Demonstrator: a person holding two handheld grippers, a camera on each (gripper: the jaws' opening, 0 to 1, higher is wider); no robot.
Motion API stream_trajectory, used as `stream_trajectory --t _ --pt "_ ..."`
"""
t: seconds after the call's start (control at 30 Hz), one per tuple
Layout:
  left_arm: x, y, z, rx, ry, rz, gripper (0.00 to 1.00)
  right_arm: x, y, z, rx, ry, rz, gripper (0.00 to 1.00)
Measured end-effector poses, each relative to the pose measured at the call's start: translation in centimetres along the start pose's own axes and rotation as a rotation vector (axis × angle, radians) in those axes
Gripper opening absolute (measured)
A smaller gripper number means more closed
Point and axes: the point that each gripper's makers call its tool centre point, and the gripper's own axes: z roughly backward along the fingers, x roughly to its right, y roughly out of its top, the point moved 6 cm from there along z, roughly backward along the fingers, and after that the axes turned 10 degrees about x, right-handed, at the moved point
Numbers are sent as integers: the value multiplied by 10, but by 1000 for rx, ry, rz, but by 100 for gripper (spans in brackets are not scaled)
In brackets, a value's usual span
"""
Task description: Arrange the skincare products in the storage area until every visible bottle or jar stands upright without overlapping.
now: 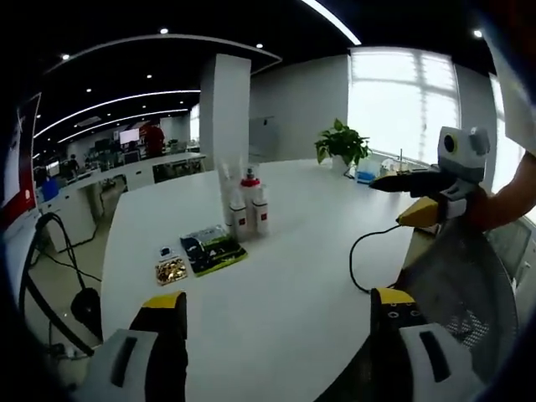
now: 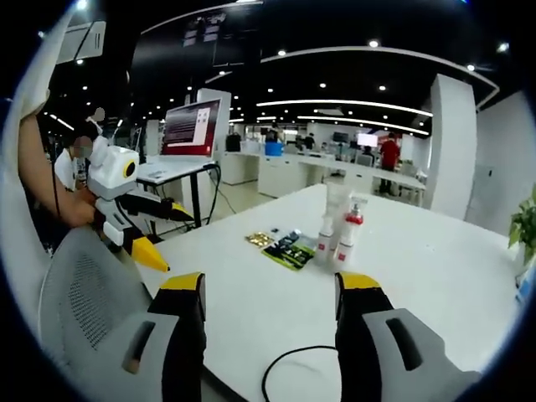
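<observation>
A tight cluster of skincare bottles (image 1: 245,205) stands upright in the middle of the white table (image 1: 301,276): small white ones with red labels, one red-capped, one taller and clear. The right gripper view has the same bottles (image 2: 339,230) beyond its jaws. My left gripper (image 1: 280,306) is open and empty, low over the table's near edge, well short of the bottles. My right gripper (image 2: 270,289) is open and empty at another edge. Each gripper shows in the other's view, the right gripper (image 1: 389,203) and the left gripper (image 2: 176,241), both held by hands off the table.
A green-black packet (image 1: 213,249) and a small gold pack (image 1: 171,270) lie beside the bottles. A black cable (image 1: 368,260) loops over the table edge. A mesh chair back (image 2: 84,301) is close by. A potted plant (image 1: 342,144) stands at the far end.
</observation>
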Motion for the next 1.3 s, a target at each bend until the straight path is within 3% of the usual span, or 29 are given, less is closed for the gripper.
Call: stream_trajectory --t 0.5,0.67,0.87,1.3 --pt "0 1 0 11 -8 21 93 5 -20 -7 -127 -29 -6 61" --pt "0 1 0 12 -9 27 94 6 -22 -7 -149 -34 -7 62" --pt "10 -2 -3 -10 -65 -7 93 7 -26 -7 -170 -46 -7 63" --pt "2 0 0 8 -26 15 91 7 -29 -7 -190 -51 3 63"
